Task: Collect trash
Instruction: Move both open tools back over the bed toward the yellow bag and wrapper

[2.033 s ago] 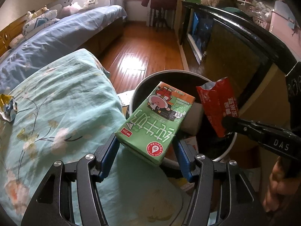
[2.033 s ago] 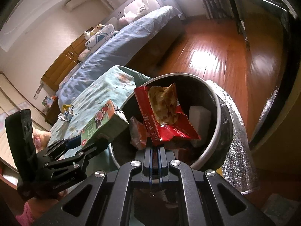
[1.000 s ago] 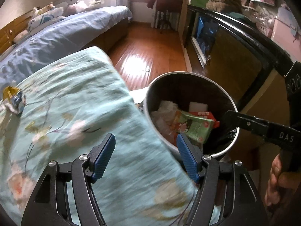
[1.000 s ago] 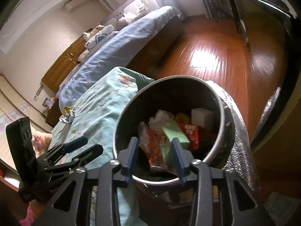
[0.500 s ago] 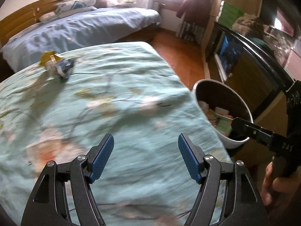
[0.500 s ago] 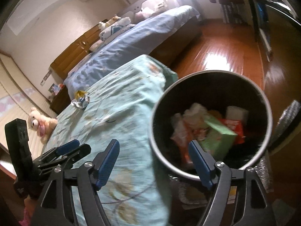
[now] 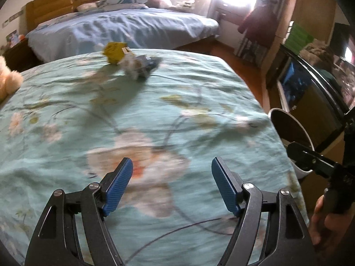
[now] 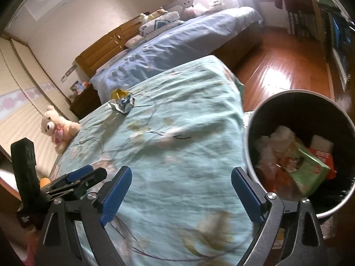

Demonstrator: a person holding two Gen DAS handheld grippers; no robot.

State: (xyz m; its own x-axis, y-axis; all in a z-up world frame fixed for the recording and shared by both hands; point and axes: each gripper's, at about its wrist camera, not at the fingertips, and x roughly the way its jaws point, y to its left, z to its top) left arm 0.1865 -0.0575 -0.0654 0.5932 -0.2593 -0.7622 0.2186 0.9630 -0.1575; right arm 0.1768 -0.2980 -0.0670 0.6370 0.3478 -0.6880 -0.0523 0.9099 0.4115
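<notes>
My left gripper (image 7: 172,182) is open and empty above the floral teal bedspread (image 7: 155,110). A crumpled yellow and white wrapper (image 7: 131,61) lies far ahead of it on the bedspread; it also shows in the right wrist view (image 8: 123,100). My right gripper (image 8: 180,190) is open and empty over the bed's near edge, left of the round bin (image 8: 346,190). The bin holds a green carton (image 8: 307,169), a red packet (image 8: 325,157) and crumpled paper (image 8: 277,141). In the left wrist view the bin (image 7: 304,170) is at the right.
A plush bear (image 8: 56,128) sits at the bed's left edge. A second bed with blue bedding (image 7: 124,26) stands behind. Wooden floor (image 8: 284,66) lies beyond the bin. A dark TV cabinet (image 7: 310,88) runs along the right.
Both grippers opened and dropped the green carton and the red packet into the bin. Both then swung left from the bin toward the bedspread and the wrapper.
</notes>
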